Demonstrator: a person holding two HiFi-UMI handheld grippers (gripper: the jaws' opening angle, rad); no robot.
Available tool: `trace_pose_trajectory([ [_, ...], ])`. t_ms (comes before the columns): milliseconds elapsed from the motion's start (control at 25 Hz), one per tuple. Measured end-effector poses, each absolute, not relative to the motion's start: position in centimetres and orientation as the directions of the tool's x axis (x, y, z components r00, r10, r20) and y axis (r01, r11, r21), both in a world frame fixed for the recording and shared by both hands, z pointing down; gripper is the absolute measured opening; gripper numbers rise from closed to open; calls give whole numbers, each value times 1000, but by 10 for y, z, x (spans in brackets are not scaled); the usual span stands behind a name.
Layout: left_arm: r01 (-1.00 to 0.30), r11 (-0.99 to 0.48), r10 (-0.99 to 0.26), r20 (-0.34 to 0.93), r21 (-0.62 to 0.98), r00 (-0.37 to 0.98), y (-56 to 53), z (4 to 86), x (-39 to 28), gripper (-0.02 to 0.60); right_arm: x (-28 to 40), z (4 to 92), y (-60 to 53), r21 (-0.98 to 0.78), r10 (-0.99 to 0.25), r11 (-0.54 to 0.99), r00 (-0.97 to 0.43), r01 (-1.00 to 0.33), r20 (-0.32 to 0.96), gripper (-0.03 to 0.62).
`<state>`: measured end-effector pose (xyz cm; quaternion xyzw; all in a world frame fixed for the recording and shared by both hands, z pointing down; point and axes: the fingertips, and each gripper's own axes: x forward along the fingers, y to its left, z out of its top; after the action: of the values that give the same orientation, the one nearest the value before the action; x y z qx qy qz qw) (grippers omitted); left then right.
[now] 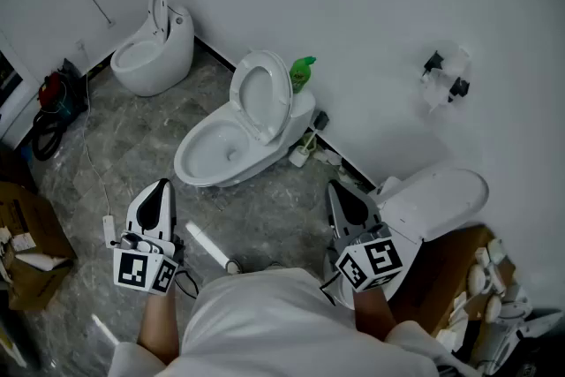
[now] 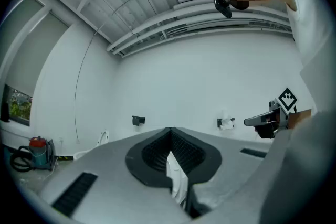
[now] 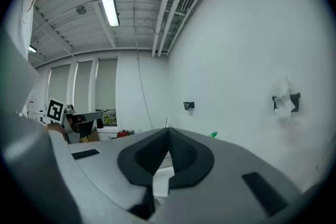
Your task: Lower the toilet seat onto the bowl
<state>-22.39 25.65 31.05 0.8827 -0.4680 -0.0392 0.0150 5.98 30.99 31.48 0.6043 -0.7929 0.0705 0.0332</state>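
Toilet seat (image 1: pixel 262 93) stands raised on the middle toilet, leaning back toward the white wall, with the open bowl (image 1: pixel 212 153) below it and in front of it. A green bottle (image 1: pixel 303 73) sits just beside the raised seat, at the back of that toilet against the wall. A second toilet (image 1: pixel 155 49) stands well apart at the far left, its seat also up, and a third toilet (image 1: pixel 434 200) with its lid down is close on the right.

Left gripper (image 1: pixel 161 184) hangs over the grey stone floor (image 1: pixel 265 207), near the front of the bowl but not touching it. In the left gripper view its jaws are pressed together with nothing between them (image 2: pixel 170 131). Right gripper (image 1: pixel 334 186) hangs between the middle toilet and the third one, clear of both. The right gripper view shows its jaws likewise closed tip to tip and empty (image 3: pixel 168 131).

A white tube (image 1: pixel 208 246) lies on the floor between the two grippers, and a cardboard box (image 1: pixel 26 234) stands at the left edge
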Motion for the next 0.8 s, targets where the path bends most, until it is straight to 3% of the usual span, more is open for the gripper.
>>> trace_pose_trajectory([
  [320,-825,-559,-829,-33,84,558,257,317,-210,6,72,323,315,-106,-951,256,-270,-961,148,-3],
  [480,-823,-541,-840,-55,173,540,258,317,-211,6,86,324,320,-216,-949,267,-295,-939,109,-3],
  [640,-816,-523,-850,-78,247,521,261,318,-212,9,95,327,326,-210,-944,286,-312,-935,102,-3],
  [800,-788,-522,-848,-100,327,520,266,317,-209,131,105,332,333,-226,-941,298,-325,-928,94,-2],
])
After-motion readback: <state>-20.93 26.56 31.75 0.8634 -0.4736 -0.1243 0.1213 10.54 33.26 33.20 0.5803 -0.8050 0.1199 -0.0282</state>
